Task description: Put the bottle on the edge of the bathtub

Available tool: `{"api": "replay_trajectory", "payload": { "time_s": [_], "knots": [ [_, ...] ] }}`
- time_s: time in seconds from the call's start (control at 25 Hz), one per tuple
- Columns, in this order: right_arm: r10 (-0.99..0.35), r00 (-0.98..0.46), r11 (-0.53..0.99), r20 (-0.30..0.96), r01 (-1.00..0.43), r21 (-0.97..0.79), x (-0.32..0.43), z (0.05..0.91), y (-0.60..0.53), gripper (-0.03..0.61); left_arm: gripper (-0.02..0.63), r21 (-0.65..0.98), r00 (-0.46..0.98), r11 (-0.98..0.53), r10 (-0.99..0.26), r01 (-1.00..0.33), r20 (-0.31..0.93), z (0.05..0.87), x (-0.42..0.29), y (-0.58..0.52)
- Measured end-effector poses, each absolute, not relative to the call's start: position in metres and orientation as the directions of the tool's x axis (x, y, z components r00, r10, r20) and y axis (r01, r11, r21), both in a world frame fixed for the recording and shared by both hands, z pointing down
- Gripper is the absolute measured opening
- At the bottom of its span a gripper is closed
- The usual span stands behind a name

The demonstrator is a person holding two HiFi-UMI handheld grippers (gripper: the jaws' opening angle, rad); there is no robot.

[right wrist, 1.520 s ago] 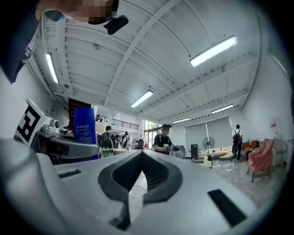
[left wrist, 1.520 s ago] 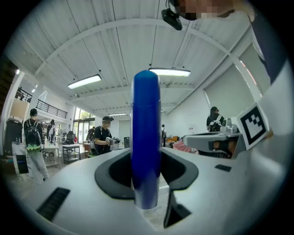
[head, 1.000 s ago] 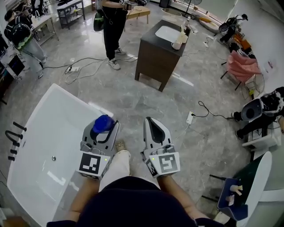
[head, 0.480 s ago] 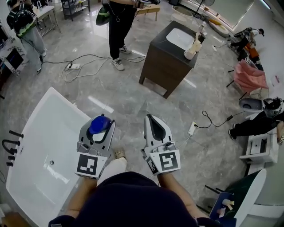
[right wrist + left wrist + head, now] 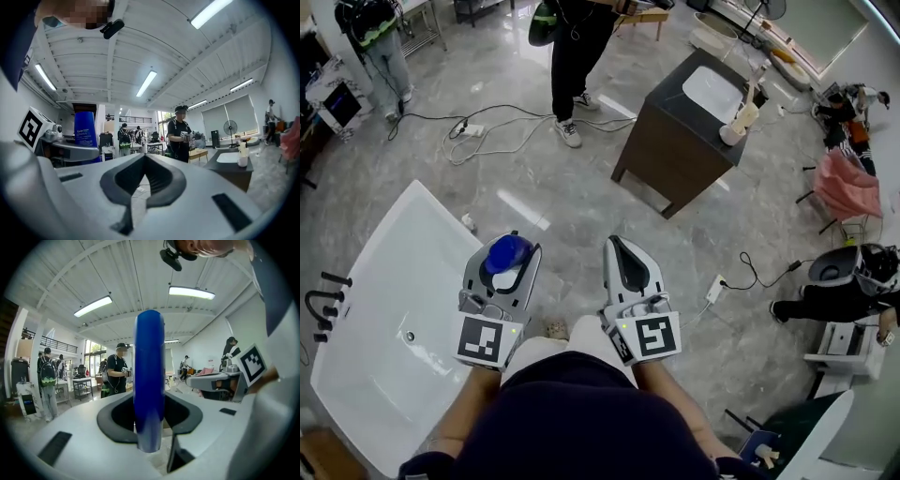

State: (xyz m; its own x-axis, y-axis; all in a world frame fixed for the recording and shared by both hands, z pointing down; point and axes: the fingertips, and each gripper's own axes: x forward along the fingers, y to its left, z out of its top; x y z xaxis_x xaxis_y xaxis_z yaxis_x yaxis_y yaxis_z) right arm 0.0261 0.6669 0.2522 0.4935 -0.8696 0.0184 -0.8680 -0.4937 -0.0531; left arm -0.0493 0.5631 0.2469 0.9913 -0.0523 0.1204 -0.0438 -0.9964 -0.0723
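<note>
Left gripper (image 5: 501, 277) is clamped on a blue bottle (image 5: 507, 253). The jaws sit partway in, pads on the bottle's flat sides, cap end up toward the head camera. In the left gripper view the bottle (image 5: 149, 380) shows as a narrow blue bar standing right between the jaws of the left gripper (image 5: 149, 417). The right gripper view catches its wide labelled face (image 5: 86, 134).

Right gripper (image 5: 627, 270) has its jaws together with nothing in them (image 5: 145, 182). It is held level beside the left gripper, the two apart.

In the head view the bottle is held up, lined up with the near rim of the white bathtub (image 5: 398, 281). It is not set down on it.

A black faucet (image 5: 322, 306) is on the tub's far side. A dark vanity cabinet (image 5: 680, 145) and a standing person (image 5: 581, 56) are well apart on the grey floor, with cables (image 5: 483, 127) lying on it.
</note>
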Motion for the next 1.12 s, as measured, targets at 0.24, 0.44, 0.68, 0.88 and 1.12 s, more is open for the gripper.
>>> {"api": "replay_trajectory", "payload": {
  "time_s": [0.24, 0.44, 0.68, 0.88, 1.12],
  "knots": [
    [-0.937, 0.349, -0.350, 0.038, -0.934, -0.069, 0.056, 0.267, 0.601, 0.000, 0.150, -0.070, 0.967, -0.978, -0.205, -0.197, 0.152, 0.258, -0.039, 0.514],
    [-0.985, 0.170, -0.173, 0.036, -0.982, -0.070, 0.092, 0.265, 0.525, 0.000, 0.150, -0.068, 0.916, -0.927, -0.375, -0.369, 0.146, 0.255, -0.019, 0.460],
    [-1.000, -0.020, 0.020, 0.001, -0.999, -0.036, 0.133, 0.247, 0.450, 0.000, 0.150, -0.063, 0.832, -0.841, -0.540, -0.537, 0.126, 0.242, 0.008, 0.406],
    [-0.993, -0.116, 0.115, 0.013, -0.992, -0.048, 0.171, 0.252, 0.418, 0.000, 0.150, -0.070, 0.762, -0.772, -0.635, -0.632, 0.129, 0.242, 0.032, 0.380],
    [-0.973, -0.231, 0.230, 0.023, -0.972, -0.043, 0.201, 0.256, 0.390, 0.000, 0.150, -0.071, 0.677, -0.688, -0.725, -0.723, 0.131, 0.241, 0.051, 0.361]
  ]
}}
